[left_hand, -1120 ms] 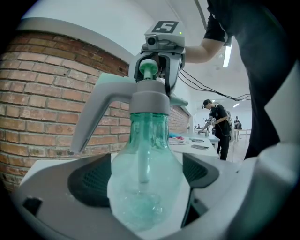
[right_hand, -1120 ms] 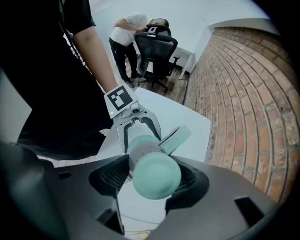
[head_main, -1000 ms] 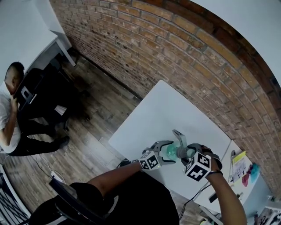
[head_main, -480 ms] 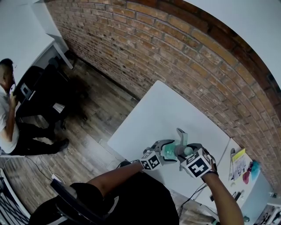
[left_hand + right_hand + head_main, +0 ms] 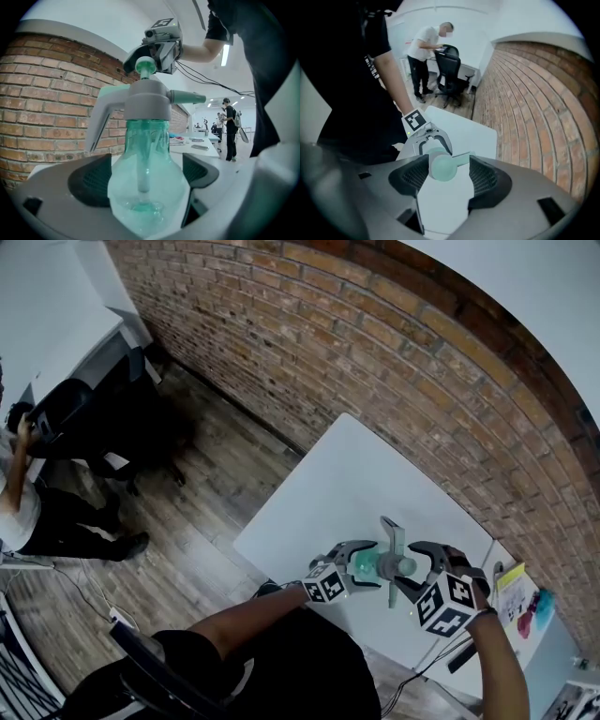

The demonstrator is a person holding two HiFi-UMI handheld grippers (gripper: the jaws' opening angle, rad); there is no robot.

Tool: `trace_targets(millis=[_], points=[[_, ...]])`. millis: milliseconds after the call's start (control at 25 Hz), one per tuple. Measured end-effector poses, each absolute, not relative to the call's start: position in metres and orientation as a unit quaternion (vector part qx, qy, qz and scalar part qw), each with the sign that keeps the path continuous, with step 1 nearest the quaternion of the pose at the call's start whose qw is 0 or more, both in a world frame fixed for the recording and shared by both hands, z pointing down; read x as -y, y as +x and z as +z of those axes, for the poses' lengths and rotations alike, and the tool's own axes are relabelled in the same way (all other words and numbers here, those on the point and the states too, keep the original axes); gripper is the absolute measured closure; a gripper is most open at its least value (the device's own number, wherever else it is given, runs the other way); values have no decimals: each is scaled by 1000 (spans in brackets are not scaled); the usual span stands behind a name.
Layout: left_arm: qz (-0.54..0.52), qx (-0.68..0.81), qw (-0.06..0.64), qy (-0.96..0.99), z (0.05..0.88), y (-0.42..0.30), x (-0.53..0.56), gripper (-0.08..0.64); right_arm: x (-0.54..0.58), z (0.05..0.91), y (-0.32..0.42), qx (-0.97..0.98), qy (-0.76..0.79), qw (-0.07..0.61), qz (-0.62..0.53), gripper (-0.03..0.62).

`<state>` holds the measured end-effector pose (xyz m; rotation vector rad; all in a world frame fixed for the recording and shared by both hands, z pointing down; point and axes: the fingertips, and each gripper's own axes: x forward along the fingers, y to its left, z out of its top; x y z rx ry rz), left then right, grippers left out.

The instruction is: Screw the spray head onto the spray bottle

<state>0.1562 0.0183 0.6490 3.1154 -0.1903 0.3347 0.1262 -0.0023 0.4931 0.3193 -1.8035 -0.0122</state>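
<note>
Treat bottle (image 5: 145,187), clamped at belly by left gripper (image 5: 364,564) aloft at head view's 5 o'clock, as likely light, thin-walled, crushable; take rigid head (image 5: 147,101) collar with right gripper (image 5: 443,176), spread wide, untouching, around knob (image 5: 442,166).

- Spray bottle (image 5: 140,154) in the left claw (image 5: 147,176): translucent green plastic, glossy.
- Spray head (image 5: 145,101): matt grey plastic.
- Table (image 5: 356,474) below that claw: smooth, white.
- Wall (image 5: 375,362): rough brick.
- Floor (image 5: 206,493): wood planks.
</note>
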Motion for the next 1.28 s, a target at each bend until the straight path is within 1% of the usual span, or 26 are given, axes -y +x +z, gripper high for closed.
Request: trace_targets(millis=[120,200,440,720,800,880,1120,1280], points=[[108,60,3,992,650,156,-18,95,-9,495,120,786,61,613,-49,337],[108,59,4,992,650,156,-18,95,-15,503,120,775,16,627,-77,336],[106,59,4,993,650,155,-18,95,-18,529,138,670,-130,686,-254,336],[106,62,5,992,650,156,-18,95,-20,549,139,620,-198,689,-319,336],[106,64,4,992,650,156,-18,97,-21,554,137,619,-199,690,-318,336],[105,65,2,992,650,156,-19,95,-20,556,136,631,-184,695,-292,336],[105,69,2,992,650,155,-19,95,-17,555,132,689,-100,698,-167,334],[105,69,1,992,650,155,-19,95,-18,556,131,722,-31,688,-69,334]])
